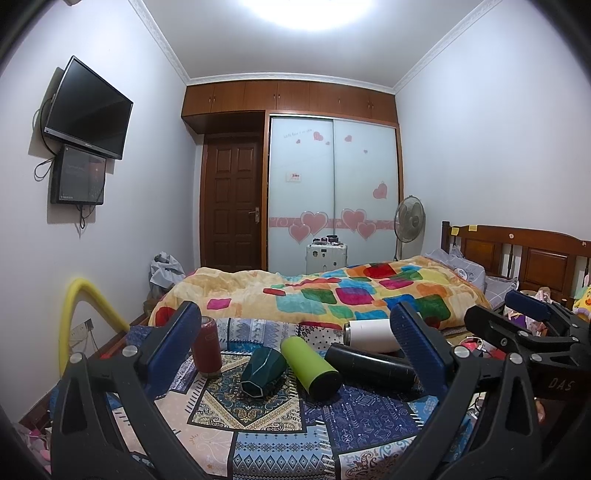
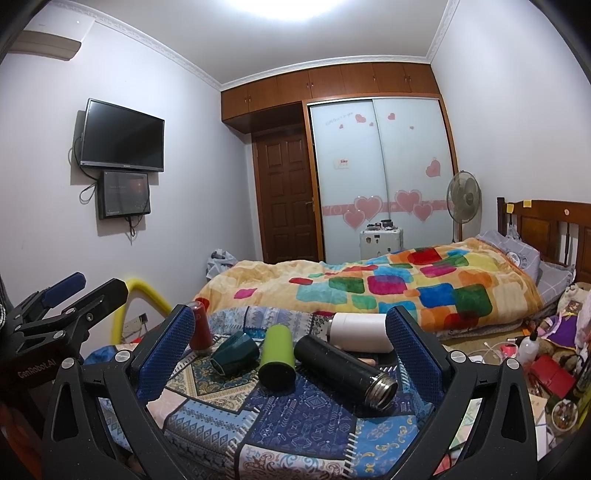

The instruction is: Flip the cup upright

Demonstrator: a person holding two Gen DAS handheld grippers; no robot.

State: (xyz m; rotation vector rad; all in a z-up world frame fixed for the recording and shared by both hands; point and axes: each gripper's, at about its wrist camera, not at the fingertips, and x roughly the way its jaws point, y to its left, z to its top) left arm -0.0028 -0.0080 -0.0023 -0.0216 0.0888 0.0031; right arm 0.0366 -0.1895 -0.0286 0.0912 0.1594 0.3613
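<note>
Patterned cloth [image 2: 303,417]: green cup [image 2: 234,352] toppled between red bottle [image 2: 199,326], lime bottle [image 2: 277,356].

Bright overexposed ceiling light [image 1: 310,11]; fisheye warping, dark corners; sharp focus.

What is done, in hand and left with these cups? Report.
Done: only the red cup stands upright. In hand: nothing; left gripper and right gripper are open, short of the cups. Left: the teal cup, green cup, black flask and white flask lie on their sides.
</note>
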